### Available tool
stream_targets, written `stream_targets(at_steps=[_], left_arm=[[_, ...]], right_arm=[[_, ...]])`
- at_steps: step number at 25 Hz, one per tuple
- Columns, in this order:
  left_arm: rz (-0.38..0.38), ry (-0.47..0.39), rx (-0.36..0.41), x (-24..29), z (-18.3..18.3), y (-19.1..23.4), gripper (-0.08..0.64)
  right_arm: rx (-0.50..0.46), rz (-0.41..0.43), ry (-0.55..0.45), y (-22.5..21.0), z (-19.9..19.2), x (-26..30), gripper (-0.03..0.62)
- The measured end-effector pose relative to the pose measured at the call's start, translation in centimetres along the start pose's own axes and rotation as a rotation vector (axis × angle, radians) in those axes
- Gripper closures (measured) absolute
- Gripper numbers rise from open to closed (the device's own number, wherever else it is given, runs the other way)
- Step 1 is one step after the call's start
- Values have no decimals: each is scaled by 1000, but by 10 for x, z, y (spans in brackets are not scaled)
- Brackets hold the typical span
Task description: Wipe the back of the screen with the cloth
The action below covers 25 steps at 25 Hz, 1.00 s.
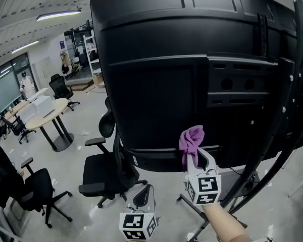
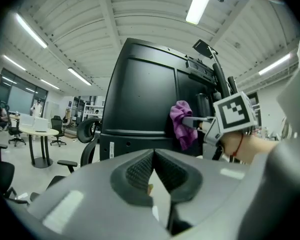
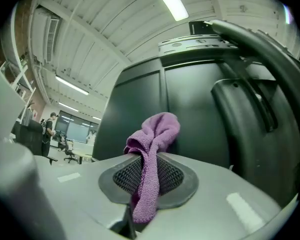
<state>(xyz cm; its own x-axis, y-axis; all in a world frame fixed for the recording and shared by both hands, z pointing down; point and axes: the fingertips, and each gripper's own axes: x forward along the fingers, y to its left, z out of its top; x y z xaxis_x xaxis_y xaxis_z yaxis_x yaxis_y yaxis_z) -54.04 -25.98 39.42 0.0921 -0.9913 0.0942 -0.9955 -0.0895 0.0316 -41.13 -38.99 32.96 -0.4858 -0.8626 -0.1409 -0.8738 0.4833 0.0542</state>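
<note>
The big black back of the screen (image 1: 192, 74) fills the head view, mounted on a wheeled stand. My right gripper (image 1: 194, 153) is shut on a purple cloth (image 1: 191, 139), and the bunched end of the cloth rests against the lower edge of the screen's back panel. In the right gripper view the cloth (image 3: 151, 164) runs between the ribbed pads and its tip touches the black panel (image 3: 190, 109). My left gripper (image 1: 144, 198) hangs lower, apart from the screen, shut with nothing in it. Its own view shows the pads (image 2: 140, 171) pressed together and the cloth (image 2: 181, 122) held by the other gripper.
A black office chair (image 1: 108, 170) stands just left below the screen. The stand's curved black tubes (image 1: 272, 135) run down the right side. More chairs (image 1: 33, 193) and a round table (image 1: 48, 115) sit at the left on the grey floor.
</note>
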Motion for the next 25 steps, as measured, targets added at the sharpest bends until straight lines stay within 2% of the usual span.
stream_targets(at_steps=[7, 17, 19, 22, 25], left_arm=[[-68, -8, 19, 2, 6, 43, 552], [-136, -15, 18, -2, -2, 75, 552], [-145, -15, 7, -4, -1, 78, 552], [-168, -3, 7, -3, -4, 76, 552], [-193, 3, 12, -1, -6, 72, 552]], right_arm=[[-109, 111, 14, 98, 7, 42, 535], [-230, 166, 4, 174, 14, 68, 535], [-289, 213, 8, 188, 17, 64, 535], [-398, 333, 52, 202, 15, 57, 535], [-524, 358, 133, 189, 16, 67, 535]])
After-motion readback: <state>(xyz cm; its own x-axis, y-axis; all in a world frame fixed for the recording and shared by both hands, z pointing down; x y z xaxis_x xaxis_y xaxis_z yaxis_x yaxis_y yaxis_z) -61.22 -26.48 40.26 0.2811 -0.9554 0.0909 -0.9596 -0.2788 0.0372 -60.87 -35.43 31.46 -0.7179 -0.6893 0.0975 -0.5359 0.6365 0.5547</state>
